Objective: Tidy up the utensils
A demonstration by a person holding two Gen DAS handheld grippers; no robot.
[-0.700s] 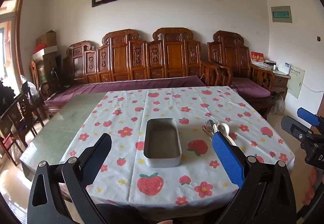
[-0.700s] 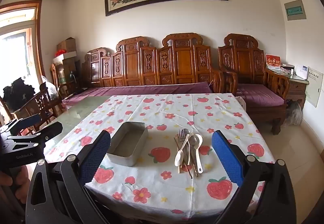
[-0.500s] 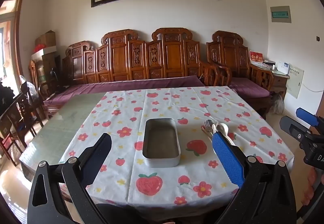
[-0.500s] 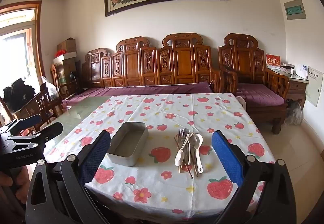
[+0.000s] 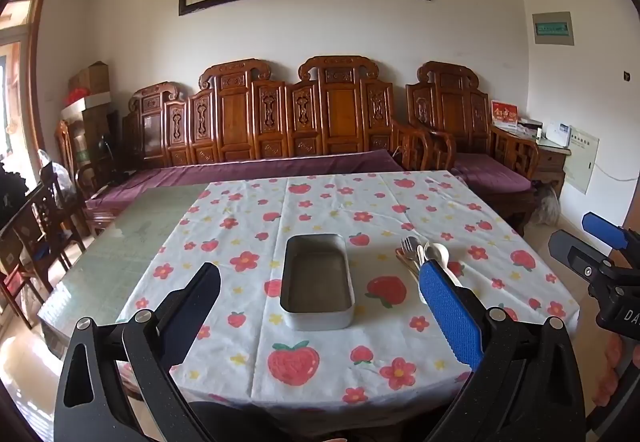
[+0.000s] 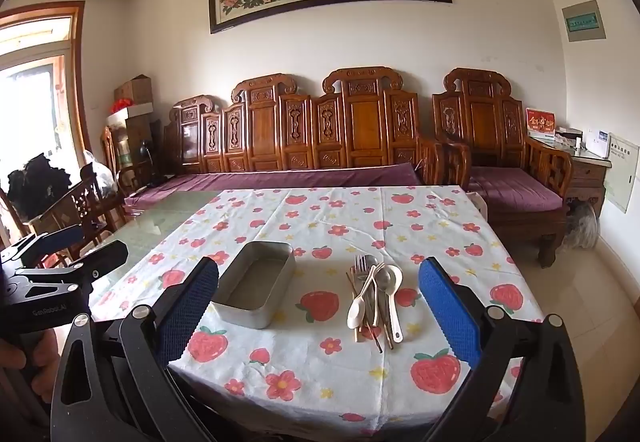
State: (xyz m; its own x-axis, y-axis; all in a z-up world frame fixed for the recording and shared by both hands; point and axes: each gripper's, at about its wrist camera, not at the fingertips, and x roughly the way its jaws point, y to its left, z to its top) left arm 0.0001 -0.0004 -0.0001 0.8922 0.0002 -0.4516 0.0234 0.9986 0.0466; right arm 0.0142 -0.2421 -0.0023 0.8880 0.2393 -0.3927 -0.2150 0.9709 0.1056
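Left gripper (image 5: 320,300) and right gripper (image 6: 319,292) both hold their fingers spread wide with nothing between them, above the table's near edge. The metal tray (image 6: 254,289) sits on the strawberry-print tablecloth (image 6: 328,218). The utensil pile (image 6: 376,298) lies apart to its right: fork, spoons, chopsticks overlapping, count unclear. In the left view, the blue finger pad (image 5: 448,312) hides the pile's handles.

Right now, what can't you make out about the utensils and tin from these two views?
- Utensil pile, left wrist view: near ends hidden behind the left gripper's blue finger pad.
- Utensil count, right wrist view: pieces overlap, too small to tell.
- Metal tin: near corner hidden by the right gripper's finger.
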